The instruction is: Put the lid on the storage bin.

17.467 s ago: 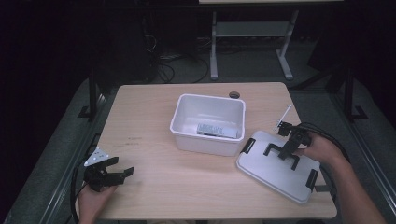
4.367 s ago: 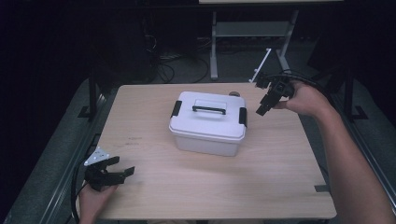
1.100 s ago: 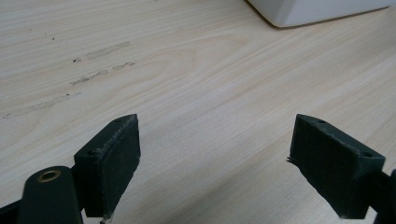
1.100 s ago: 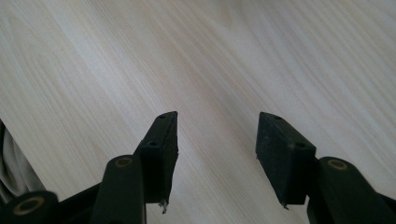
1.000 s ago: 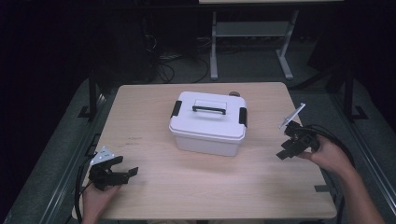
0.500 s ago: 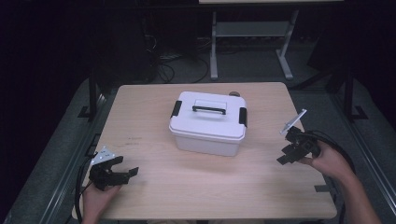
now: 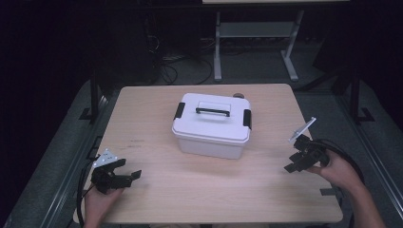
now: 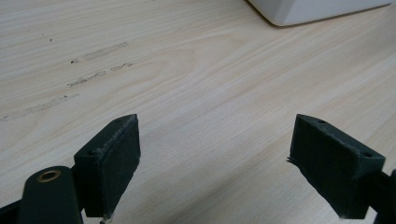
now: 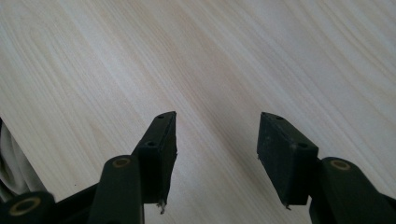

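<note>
With the white box (image 7: 212, 124) closed at the middle of the table (image 7: 142, 123), lid latched, the job looked finished: the left gripper (image 7: 124, 176) and right gripper (image 7: 295, 161) lay apart near the front corners, jaws spread and empty, leaving nothing but rest.

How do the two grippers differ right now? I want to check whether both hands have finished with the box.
The left gripper rests near the table's front left corner, while the right gripper is at the right edge. In their own views, the left gripper's jaws stand wider apart than the right gripper's. Both are open, hold nothing, and sit apart from the closed white box.
</note>
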Demonstrator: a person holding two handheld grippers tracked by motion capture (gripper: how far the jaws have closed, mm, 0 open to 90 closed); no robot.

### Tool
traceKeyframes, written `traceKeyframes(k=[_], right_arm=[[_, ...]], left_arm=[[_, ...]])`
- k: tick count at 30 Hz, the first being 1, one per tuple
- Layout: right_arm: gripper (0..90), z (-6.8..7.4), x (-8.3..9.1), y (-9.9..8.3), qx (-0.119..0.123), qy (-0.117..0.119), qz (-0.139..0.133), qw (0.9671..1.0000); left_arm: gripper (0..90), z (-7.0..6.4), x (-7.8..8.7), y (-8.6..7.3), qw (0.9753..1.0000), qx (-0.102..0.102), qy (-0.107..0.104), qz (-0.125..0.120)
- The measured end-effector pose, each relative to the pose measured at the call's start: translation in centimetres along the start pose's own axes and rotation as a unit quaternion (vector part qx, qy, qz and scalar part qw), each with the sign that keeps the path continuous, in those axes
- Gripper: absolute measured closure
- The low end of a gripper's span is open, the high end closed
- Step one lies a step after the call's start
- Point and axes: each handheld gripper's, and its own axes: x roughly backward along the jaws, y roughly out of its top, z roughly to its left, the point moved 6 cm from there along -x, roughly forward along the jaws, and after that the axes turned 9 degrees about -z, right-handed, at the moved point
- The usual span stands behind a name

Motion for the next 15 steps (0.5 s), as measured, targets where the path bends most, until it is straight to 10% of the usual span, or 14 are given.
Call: traceKeyframes(k=[15], right_arm=[[46.5, 0.6, 0.2, -1.7, -0.008, 0.002, -0.013, 0.9999]], left_arm=[[15.4, 0.0, -0.1, 0.0, 1.0, 0.0, 0.001, 0.0]])
